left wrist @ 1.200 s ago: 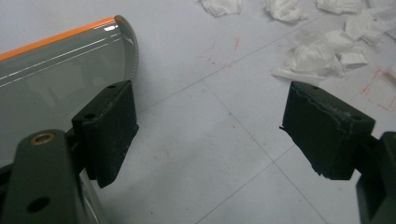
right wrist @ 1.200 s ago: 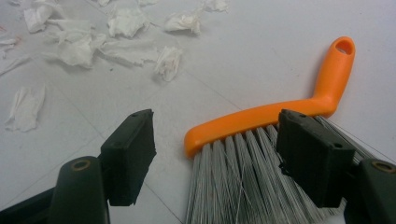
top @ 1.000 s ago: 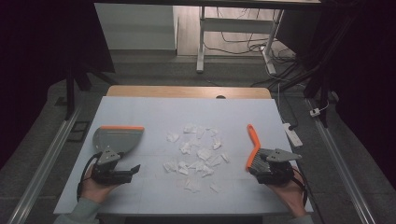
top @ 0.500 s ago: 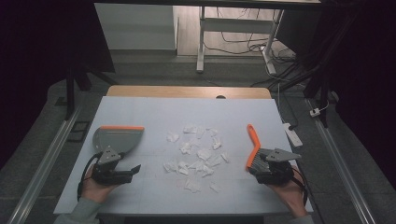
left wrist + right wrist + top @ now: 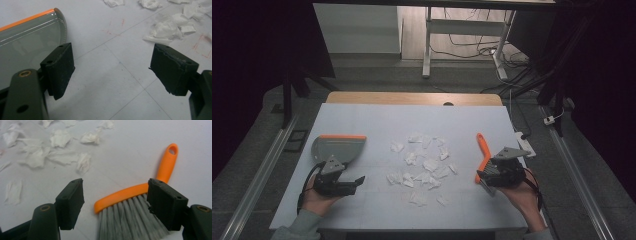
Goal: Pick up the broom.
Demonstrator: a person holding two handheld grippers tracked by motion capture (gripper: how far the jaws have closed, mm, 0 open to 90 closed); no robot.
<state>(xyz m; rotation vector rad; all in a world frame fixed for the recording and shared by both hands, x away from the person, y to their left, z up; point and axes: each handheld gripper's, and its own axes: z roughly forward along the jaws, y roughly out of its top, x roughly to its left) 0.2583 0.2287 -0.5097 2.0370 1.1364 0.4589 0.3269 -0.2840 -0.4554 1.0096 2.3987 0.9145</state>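
Several torn white paper scraps (image 5: 423, 165) lie scattered mid-table. A grey dustpan (image 5: 337, 147) with an orange edge rests flat at the left. Just in front of it is my left gripper (image 5: 356, 180), open and pointing right toward the scraps. In the left gripper view the gripper (image 5: 112, 70) holds nothing, with the dustpan (image 5: 27, 37) beside its left jaw and scraps (image 5: 170, 28) ahead. An orange-handled brush (image 5: 482, 149) lies at the right. My right gripper (image 5: 115, 200) is open, and the brush's grey bristles (image 5: 130, 220) lie between its jaws, the handle (image 5: 165, 165) pointing away.
A white sheet (image 5: 377, 120) covers the table, whose wooden far edge (image 5: 412, 97) shows behind it. A white item (image 5: 524, 142) lies at the sheet's right edge. Metal rails (image 5: 259, 175) run along both sides on the floor, with desk legs and cables (image 5: 472, 45) beyond.
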